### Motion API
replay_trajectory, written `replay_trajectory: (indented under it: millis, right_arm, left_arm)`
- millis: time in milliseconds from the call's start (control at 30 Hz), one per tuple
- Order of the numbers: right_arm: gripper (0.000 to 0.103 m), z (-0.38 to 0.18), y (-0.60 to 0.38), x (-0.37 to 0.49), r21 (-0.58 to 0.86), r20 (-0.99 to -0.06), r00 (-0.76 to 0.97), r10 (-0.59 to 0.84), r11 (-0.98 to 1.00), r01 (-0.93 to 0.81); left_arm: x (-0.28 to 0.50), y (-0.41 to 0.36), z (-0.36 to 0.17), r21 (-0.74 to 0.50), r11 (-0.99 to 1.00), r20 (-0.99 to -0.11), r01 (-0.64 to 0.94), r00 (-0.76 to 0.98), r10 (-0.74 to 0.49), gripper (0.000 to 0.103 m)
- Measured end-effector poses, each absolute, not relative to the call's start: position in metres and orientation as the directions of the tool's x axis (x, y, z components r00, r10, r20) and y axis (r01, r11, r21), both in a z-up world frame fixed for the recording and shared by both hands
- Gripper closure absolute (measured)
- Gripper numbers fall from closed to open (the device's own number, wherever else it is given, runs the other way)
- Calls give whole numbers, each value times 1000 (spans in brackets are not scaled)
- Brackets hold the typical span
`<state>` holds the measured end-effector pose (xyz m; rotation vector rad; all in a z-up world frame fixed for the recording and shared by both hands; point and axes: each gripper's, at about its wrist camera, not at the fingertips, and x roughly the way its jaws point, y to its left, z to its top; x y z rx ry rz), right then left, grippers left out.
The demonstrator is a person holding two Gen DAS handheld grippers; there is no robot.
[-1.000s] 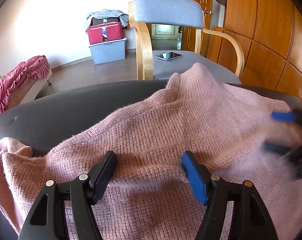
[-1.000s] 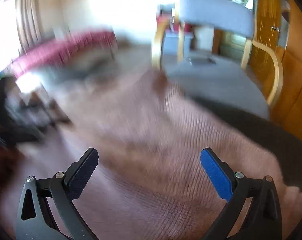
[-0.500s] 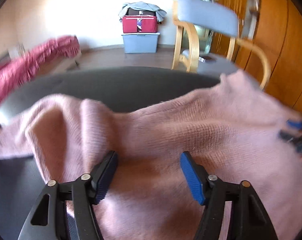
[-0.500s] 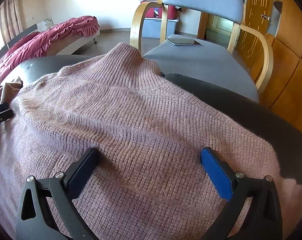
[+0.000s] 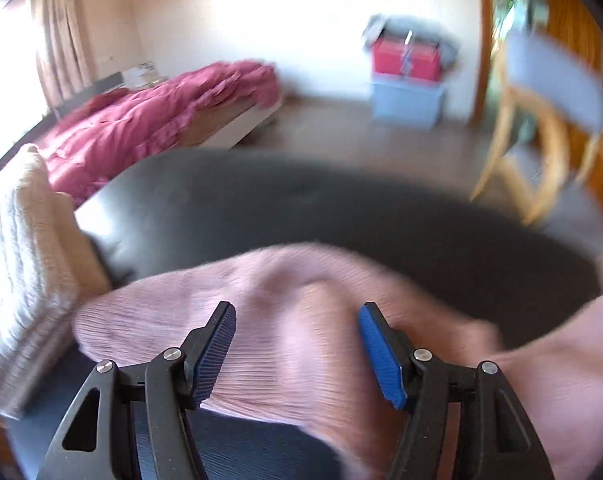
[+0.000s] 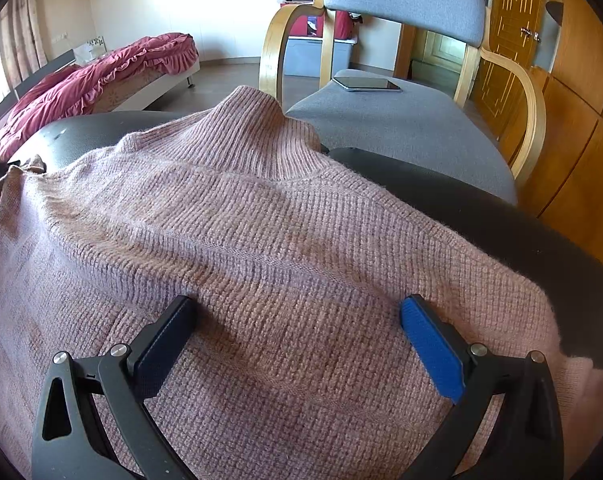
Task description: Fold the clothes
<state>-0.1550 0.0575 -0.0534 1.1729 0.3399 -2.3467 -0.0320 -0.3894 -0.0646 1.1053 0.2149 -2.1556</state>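
Lying flat, pink sweater (image 6: 261, 248) points its collar toward the chair (image 6: 401, 120).

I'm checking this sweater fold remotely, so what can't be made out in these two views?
- Left wrist view: motion blur smears the pink sleeve, so its cuff and folds are unclear.
- Right wrist view: the sweater hem is cut off by the bottom edge.
- Right wrist view: the phone screen is too small to read.

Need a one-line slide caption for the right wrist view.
Open right gripper resting over pink knit sweater spread on black surface.
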Motion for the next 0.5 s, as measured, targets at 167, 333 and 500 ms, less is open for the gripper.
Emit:
replay_trajectory:
  millis: [167, 333, 500]
  right_arm:
    - [0, -54, 63, -156, 1, -800, -508, -318, -848, 530]
    - [0, -54, 62, -155, -1, -800, -510, -317, -849, 529]
    - [0, -54, 64, -155, -3, -800, -511, -316, -849, 529]
  left_arm:
    - [-7, -403, -75, 165, -673, -762, 721, -340, -551, 35]
    - [12, -402, -72, 247, -626, -749, 739, -264, -608, 35]
    - [33, -369, -38, 242, -586, -638, 773, -328, -696, 37]
